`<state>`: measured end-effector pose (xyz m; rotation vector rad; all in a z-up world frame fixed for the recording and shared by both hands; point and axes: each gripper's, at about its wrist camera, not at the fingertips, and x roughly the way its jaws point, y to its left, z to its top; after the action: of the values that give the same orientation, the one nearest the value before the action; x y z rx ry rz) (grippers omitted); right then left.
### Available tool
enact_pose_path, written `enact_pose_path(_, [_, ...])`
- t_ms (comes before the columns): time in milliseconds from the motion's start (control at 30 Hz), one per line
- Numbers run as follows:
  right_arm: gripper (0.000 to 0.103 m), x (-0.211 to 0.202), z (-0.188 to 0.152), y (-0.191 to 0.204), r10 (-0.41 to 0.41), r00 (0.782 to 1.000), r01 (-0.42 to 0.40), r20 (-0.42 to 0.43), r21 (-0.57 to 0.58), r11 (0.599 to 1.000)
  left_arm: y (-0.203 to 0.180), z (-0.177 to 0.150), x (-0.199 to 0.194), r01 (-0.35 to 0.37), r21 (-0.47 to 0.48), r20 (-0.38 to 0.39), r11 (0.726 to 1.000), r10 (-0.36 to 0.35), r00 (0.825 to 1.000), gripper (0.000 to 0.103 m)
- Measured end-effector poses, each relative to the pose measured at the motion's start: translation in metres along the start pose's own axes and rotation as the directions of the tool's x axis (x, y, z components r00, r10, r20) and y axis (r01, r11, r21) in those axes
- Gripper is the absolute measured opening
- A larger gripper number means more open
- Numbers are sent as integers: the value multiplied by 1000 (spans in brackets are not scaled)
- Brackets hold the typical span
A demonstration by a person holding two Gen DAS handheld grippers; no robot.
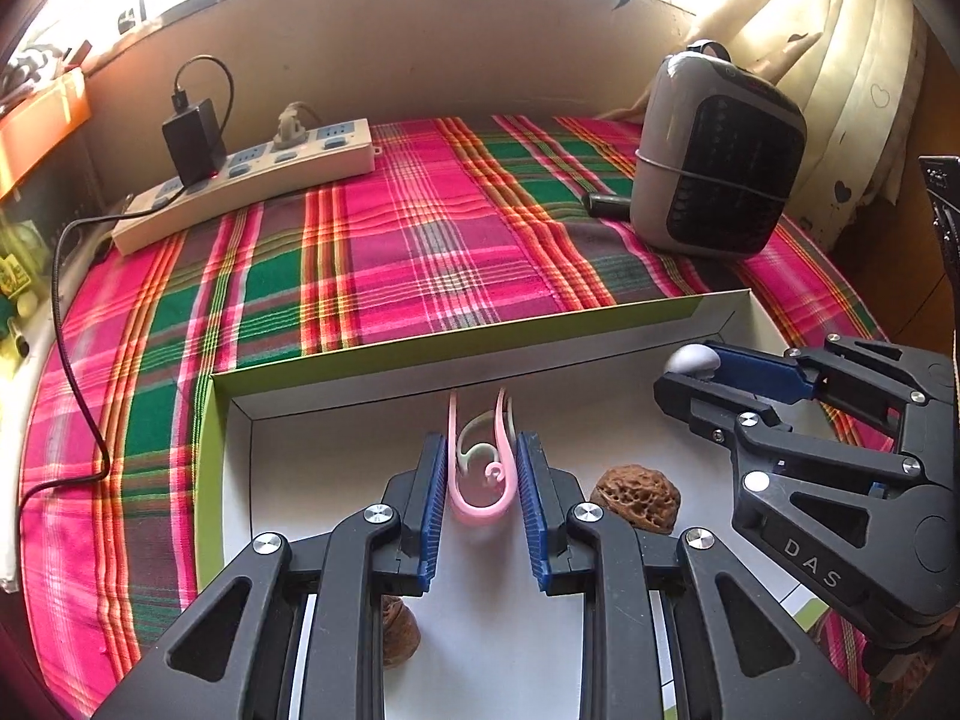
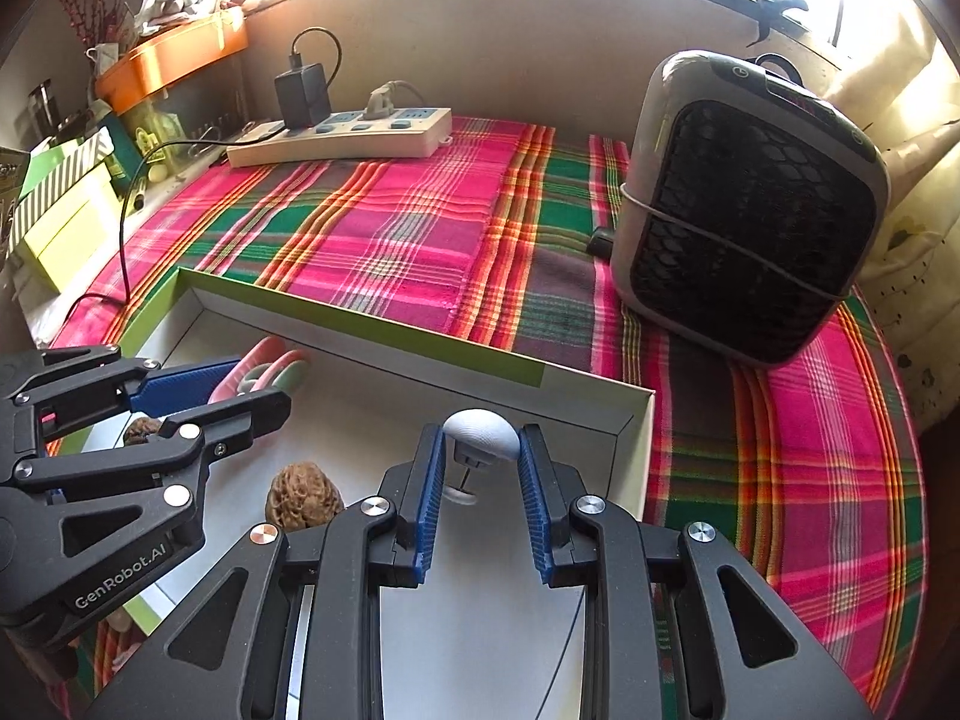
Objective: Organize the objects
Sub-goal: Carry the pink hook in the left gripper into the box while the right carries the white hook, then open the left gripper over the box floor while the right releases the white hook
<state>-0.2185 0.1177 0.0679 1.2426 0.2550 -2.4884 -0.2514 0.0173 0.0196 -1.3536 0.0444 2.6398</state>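
Note:
My left gripper [image 1: 482, 450] is shut on pink and pale green plastic hooks [image 1: 480, 480], holding them over the white inside of a green-edged box [image 1: 480, 354]. It also shows in the right wrist view [image 2: 240, 381] at the left. My right gripper [image 2: 482, 450] is shut on a white mushroom-shaped piece [image 2: 483, 432] above the box's far right corner [image 2: 630, 414]. It shows in the left wrist view [image 1: 690, 369] too. A brown walnut [image 1: 636, 498] lies in the box between the grippers, and a second walnut [image 1: 399, 630] lies under my left gripper.
The box sits on a plaid pink and green cloth [image 1: 420, 240]. A grey and black fan heater [image 2: 744, 210] stands at the back right. A white power strip [image 2: 342, 138] with a black charger lies at the back left. Cluttered boxes [image 2: 66, 222] stand left.

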Motion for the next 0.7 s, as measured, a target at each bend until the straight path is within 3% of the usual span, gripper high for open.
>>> enact_pose_path(700, [26, 5, -1, 3, -19, 1000, 19, -15, -11, 1000, 3, 2, 3, -8, -8, -19, 1000, 8, 1000, 25])
